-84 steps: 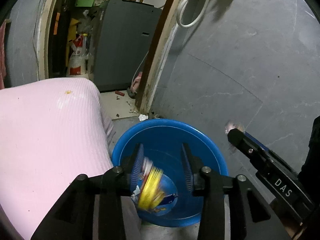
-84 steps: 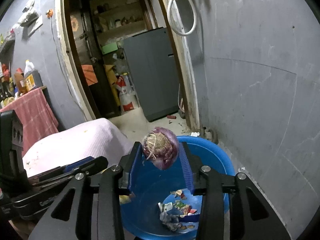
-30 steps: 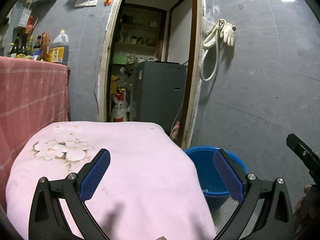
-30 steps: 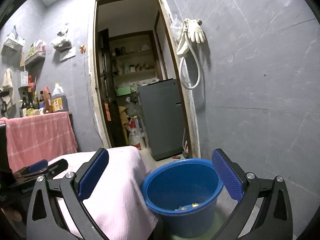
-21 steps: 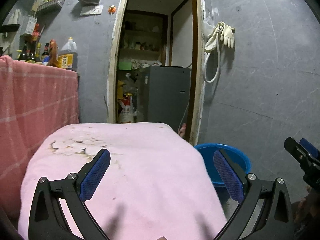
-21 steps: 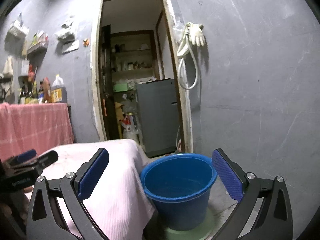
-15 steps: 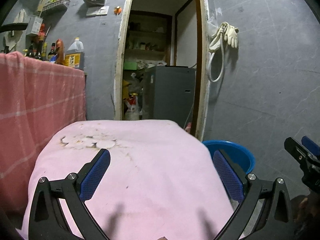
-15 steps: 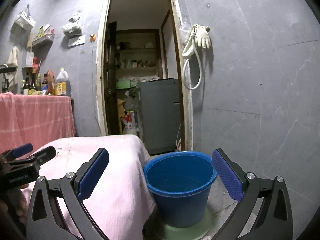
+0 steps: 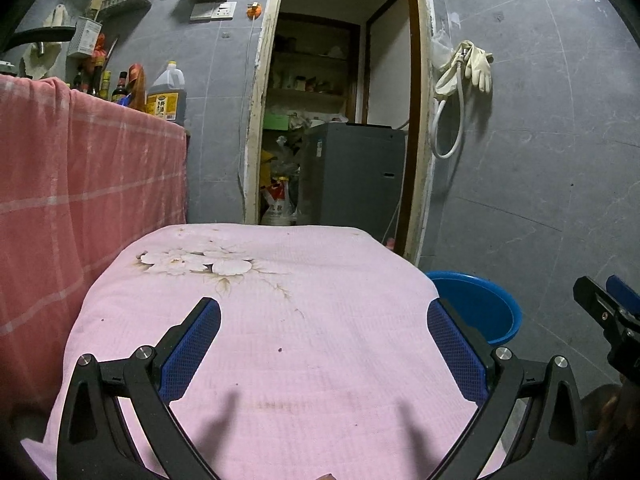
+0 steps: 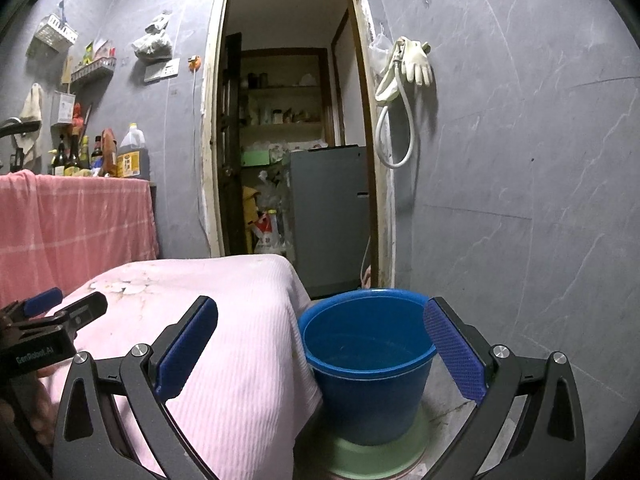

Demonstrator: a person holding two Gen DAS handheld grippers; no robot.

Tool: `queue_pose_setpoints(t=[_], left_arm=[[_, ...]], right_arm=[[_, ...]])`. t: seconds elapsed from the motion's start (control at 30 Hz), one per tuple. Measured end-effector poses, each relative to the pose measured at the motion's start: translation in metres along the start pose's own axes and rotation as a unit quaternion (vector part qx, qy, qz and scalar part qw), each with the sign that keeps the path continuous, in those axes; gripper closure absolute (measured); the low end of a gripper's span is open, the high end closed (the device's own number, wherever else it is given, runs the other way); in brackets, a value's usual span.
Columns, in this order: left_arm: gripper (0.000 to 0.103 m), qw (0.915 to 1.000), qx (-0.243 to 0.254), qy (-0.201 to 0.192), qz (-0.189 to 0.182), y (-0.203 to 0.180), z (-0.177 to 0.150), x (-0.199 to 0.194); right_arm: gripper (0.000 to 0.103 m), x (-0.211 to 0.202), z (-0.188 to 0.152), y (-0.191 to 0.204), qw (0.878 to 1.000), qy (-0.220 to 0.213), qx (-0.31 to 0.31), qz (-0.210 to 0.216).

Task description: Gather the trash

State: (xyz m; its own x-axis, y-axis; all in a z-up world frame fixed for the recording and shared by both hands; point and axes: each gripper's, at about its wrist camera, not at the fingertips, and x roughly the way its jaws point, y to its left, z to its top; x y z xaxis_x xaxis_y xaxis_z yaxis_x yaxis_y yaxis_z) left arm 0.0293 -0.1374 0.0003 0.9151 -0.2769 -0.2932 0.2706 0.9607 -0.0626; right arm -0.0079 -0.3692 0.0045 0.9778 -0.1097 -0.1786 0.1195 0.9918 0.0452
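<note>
Trash is not visible on the pink cloth (image 9: 320, 320); the blue bucket (image 10: 368, 360) stands right of it, and the left gripper (image 9: 324, 344) and right gripper (image 10: 320, 344) hang wide open and empty, suggesting collection is nearly finished.

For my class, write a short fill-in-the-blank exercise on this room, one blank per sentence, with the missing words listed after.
1. The bucket beside the covered table is coloured ____.
2. The cloth on the table under the left gripper is pale ____.
3. The right gripper is empty and its jaws stand ____.
4. On the wall right of the doorway hangs a hose and a pair of ____.

Missing words: blue; pink; open; gloves
</note>
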Motion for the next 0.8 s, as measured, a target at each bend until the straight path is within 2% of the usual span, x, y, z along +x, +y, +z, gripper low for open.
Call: queue_pose_setpoints(t=[0.8], left_arm=[[0.002,1.0000,-0.004,-0.002,0.001,0.0009,0.0011,-0.0015]], right_arm=[[0.000,-0.0007,-0.0010,0.0020,1.000,0.001,-0.001,0.000]])
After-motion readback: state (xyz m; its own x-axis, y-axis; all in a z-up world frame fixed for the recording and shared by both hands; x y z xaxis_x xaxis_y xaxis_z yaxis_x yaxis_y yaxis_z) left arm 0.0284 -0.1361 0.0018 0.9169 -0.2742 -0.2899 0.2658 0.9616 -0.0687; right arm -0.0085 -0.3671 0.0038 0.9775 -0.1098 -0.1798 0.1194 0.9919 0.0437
